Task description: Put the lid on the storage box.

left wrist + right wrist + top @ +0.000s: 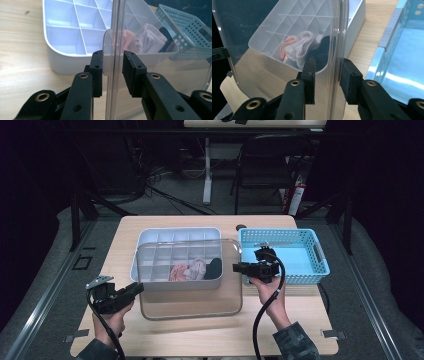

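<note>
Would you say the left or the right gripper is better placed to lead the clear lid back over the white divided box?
Probably the right gripper. It holds the clear lid by the edge level with the divided box's near corner, beside the blue basket. The left gripper grips the opposite edge nearer the person, farther from the box.

Left gripper held low at the near left, jaws pointing right and slightly away, closed on the left rim of the clear lid. In the left gripper view, one pad flat against a rim tab, the other just beside the lid's edge. Right gripper farther up the table at the right, jaws pointing left, straddling the lid's right rim. Both forearms entering from the bottom edge, right sleeve camouflage-patterned, cables trailing back toward the person.
</note>
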